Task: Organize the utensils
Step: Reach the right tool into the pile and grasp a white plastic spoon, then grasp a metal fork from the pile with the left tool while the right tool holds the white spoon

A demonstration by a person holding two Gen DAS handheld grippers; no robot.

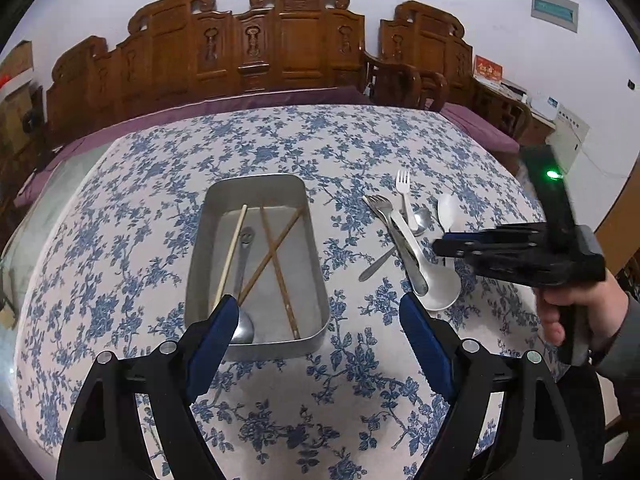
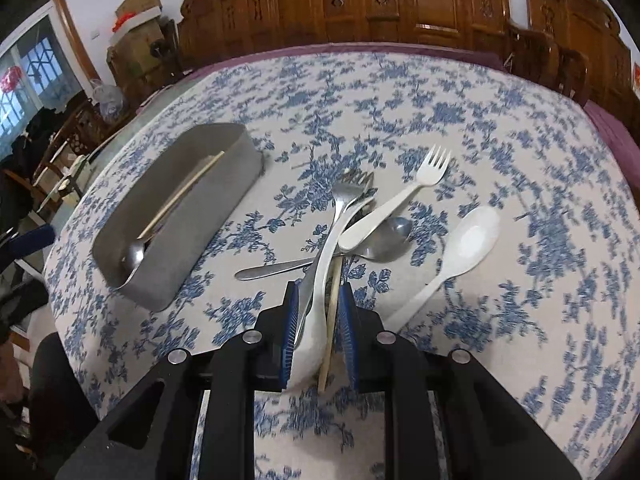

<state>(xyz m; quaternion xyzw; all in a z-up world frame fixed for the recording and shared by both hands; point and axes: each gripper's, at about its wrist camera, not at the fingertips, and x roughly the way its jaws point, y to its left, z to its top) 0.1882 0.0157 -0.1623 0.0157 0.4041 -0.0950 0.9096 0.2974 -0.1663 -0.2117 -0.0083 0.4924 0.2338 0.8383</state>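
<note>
A metal tray [image 1: 256, 280] is seen on a table covered by a blue-flowered cloth [image 1: 360, 140]. Inside the tray lie a pale chopstick [image 1: 232, 252], two brown chopsticks [image 1: 276, 260] crossed over each other, and a steel spoon [image 1: 243, 320] with its bowl at the near end.

The left gripper [image 1: 316, 320] is held over the tray's near right corner, its jaws spread wide with nothing between them.

To the right of the tray a pile of loose utensils is noted: a steel fork [image 2: 348, 196], a white plastic fork [image 2: 400, 200], a second steel spoon [image 2: 384, 240] and a white ladle-shaped spoon [image 2: 316, 320], all overlapping. A white plastic spoon [image 2: 460, 252] lies just beside the pile, apart from it.

The right gripper [image 2: 318, 308] is lowered onto the near end of the pile. Its jaws stand narrowly apart, with the white ladle-shaped spoon, the fork handle and a pale stick [image 2: 330, 320], possibly another chopstick, between them. Contact of the pads cannot be confirmed; the view there is blurred.

A hand [image 1: 576, 304] is seen on the right gripper's grip.
</note>
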